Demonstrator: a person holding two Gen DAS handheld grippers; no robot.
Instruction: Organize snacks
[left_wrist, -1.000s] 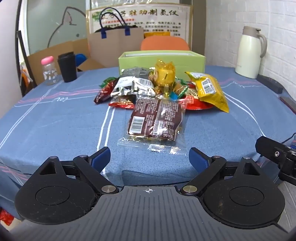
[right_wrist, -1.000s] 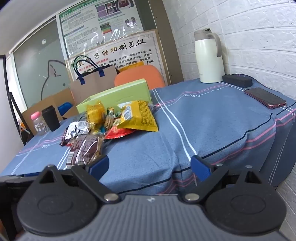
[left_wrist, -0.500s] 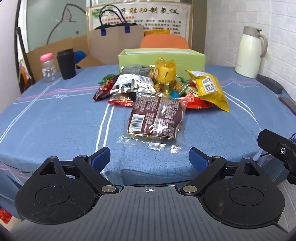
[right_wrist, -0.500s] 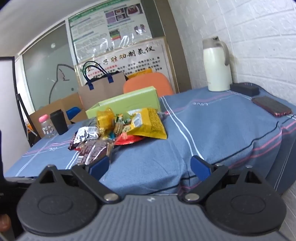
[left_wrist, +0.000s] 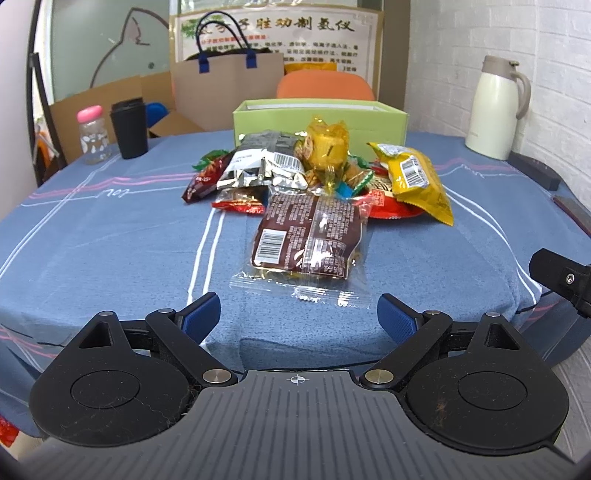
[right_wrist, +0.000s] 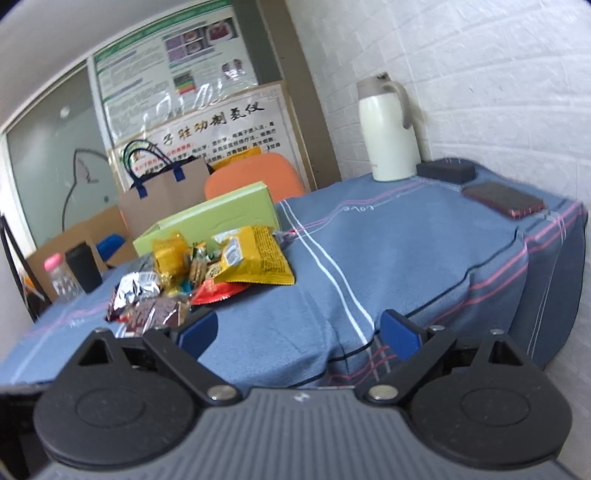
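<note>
A pile of snack packets lies mid-table: a brown packet (left_wrist: 308, 236) nearest me, a silver packet (left_wrist: 262, 166), a yellow packet (left_wrist: 415, 177) and a gold-wrapped one (left_wrist: 327, 144). Behind the pile stands an open green box (left_wrist: 319, 120). My left gripper (left_wrist: 299, 317) is open at the table's near edge, just short of the brown packet, nothing between its fingers. My right gripper (right_wrist: 299, 332) is open too, off the table's right corner; the yellow packet (right_wrist: 256, 258) and green box (right_wrist: 221, 225) lie ahead to its left. Part of the right gripper (left_wrist: 561, 277) shows at the left view's right edge.
A white thermos (left_wrist: 496, 107), a dark case (right_wrist: 445, 171) and a phone (right_wrist: 502, 199) sit at the table's right side. A black cup (left_wrist: 127, 127) and pink-capped bottle (left_wrist: 92, 133) stand back left. A paper bag (left_wrist: 225, 88) and orange chair (left_wrist: 325, 85) are behind the table.
The right wrist view has tilted and rolled, so the table now looks lower and more slanted. The left gripper has hardly moved. Both grippers stay open.
</note>
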